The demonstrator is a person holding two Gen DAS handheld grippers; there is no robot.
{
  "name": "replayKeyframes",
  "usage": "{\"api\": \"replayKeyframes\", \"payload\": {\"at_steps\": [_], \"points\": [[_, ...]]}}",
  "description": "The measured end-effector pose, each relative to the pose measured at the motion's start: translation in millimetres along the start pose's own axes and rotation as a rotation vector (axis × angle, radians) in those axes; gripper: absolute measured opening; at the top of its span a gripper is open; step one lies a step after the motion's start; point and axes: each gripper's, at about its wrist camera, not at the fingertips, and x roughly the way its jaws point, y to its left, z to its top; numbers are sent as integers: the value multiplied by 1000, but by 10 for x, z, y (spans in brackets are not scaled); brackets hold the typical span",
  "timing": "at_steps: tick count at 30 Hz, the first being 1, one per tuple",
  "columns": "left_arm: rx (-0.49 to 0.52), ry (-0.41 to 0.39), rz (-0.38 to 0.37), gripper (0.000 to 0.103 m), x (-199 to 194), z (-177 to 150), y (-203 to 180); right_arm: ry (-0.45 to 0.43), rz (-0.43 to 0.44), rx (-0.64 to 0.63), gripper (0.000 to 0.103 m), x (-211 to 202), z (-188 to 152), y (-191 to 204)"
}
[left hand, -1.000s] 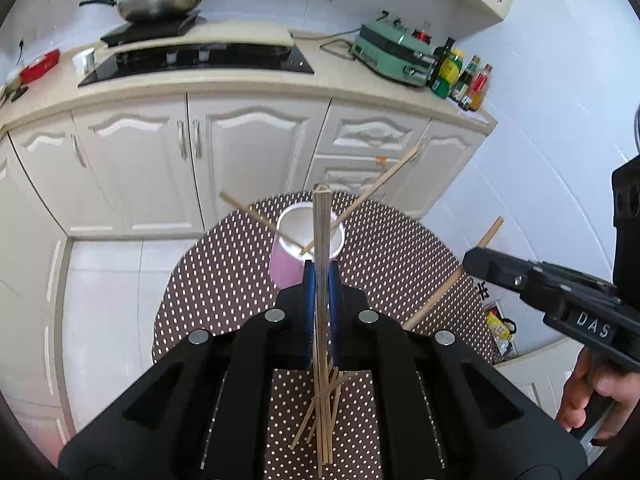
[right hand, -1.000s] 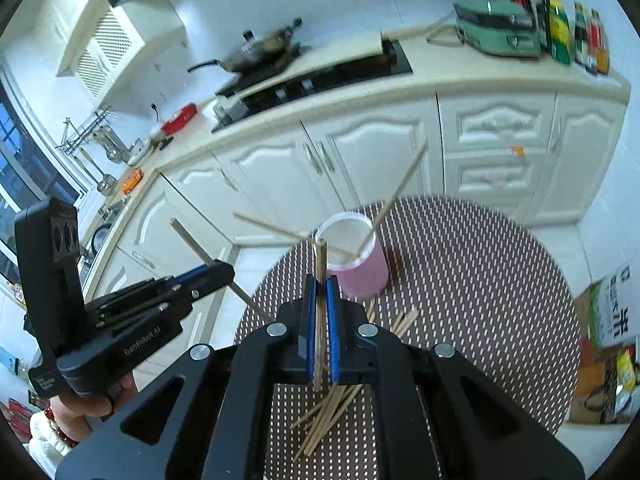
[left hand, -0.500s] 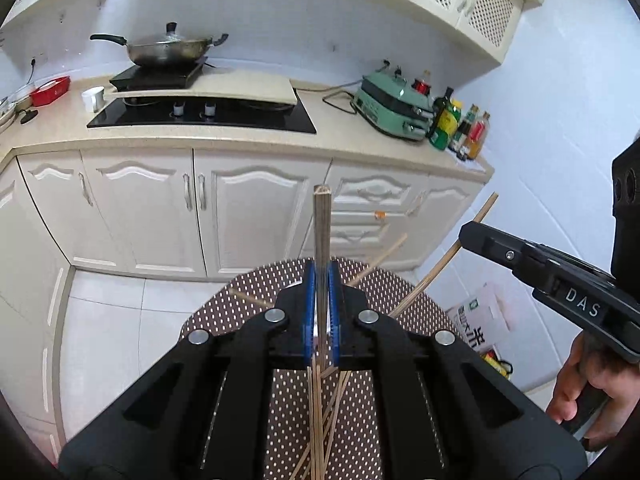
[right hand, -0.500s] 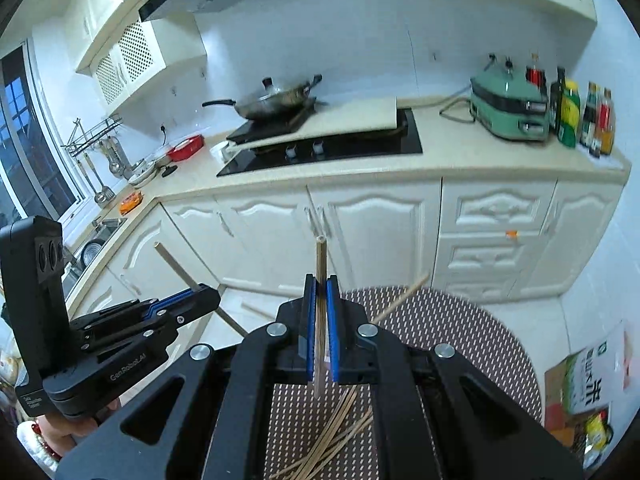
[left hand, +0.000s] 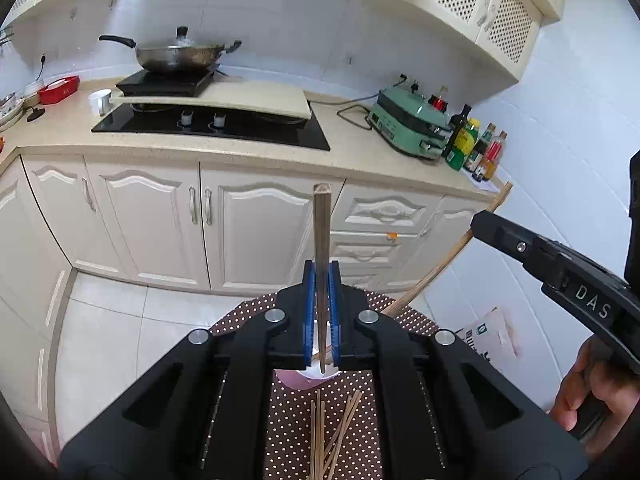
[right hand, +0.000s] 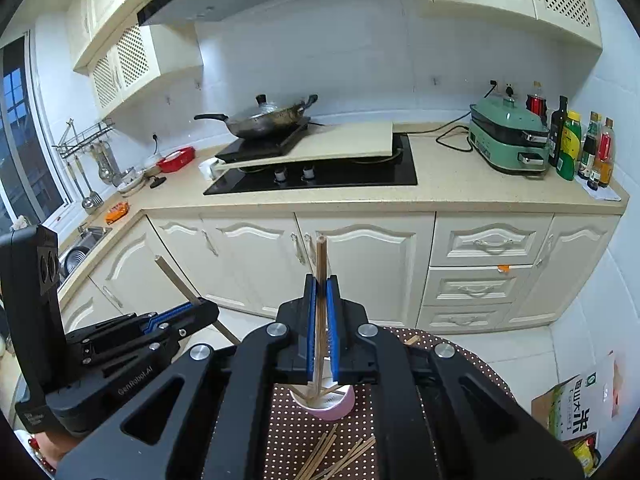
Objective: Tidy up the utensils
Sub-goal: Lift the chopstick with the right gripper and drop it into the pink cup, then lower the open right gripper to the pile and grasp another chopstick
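Both tools clenched, L tool (left hand: 321, 304) & R tool (right hand: 321, 320) each grasping a chopstick (left hand: 321, 240) upright above pink cup (right hand: 340, 406) on dotted worktop (right hand: 288, 432); I should lower tip-first w/o tipping cup.

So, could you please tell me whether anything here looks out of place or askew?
Yes: loose chopsticks lie scattered, crossing one another, on the dotted table beside the pink cup. On the stove, a pale board rests tilted across the burners.
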Motion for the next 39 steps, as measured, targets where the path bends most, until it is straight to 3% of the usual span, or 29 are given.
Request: {"api": "replayKeyframes", "payload": {"at_steps": [9,23,39], "points": [[23,95,19,7,301,-267,21,98,-5,17,4,210,-279,-82],[30,198,11,7,411,-550,59,203,7,65,4,302,-626,-99],[41,325,34,8,468,-817,29,264,25,177,9,255,-888,-169]]}}
